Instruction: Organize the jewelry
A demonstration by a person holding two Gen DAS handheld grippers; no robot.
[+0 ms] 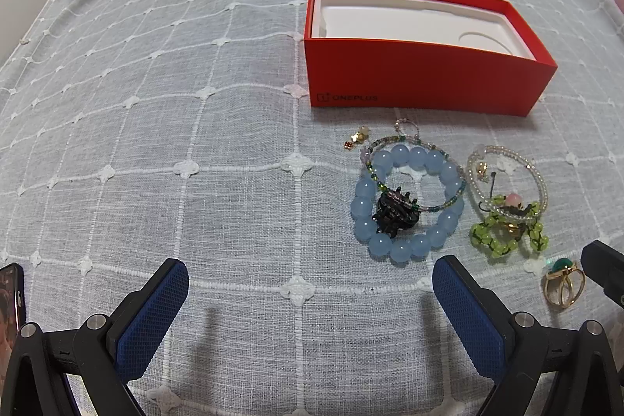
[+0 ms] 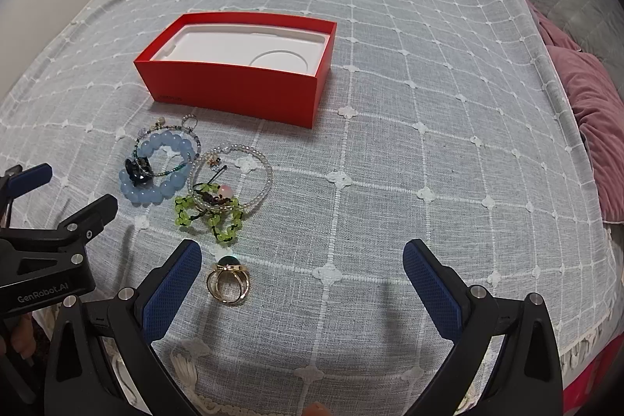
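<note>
Both the left gripper (image 1: pixel 310 283) and right gripper (image 2: pixel 302 266) hover spread wide, holding nothing. Jewelry lies on the grey checked bedspread (image 2: pixel 409 104) before the empty orange cardboard box (image 1: pixel 421 80). Risk: lifting the pale-blue bead bracelet (image 1: pixel 405 201) may drag the overlapping black claw clip (image 1: pixel 394 211) (strands look entangled). The gold green-stone ring (image 2: pixel 229 279) may slip. Small charms are indistinct.

A grey checked bedspread (image 2: pixel 390 104) beside mauve bedding (image 2: pixel 592 112), possibly a phone (image 1: pixel 11 295) at left.
</note>
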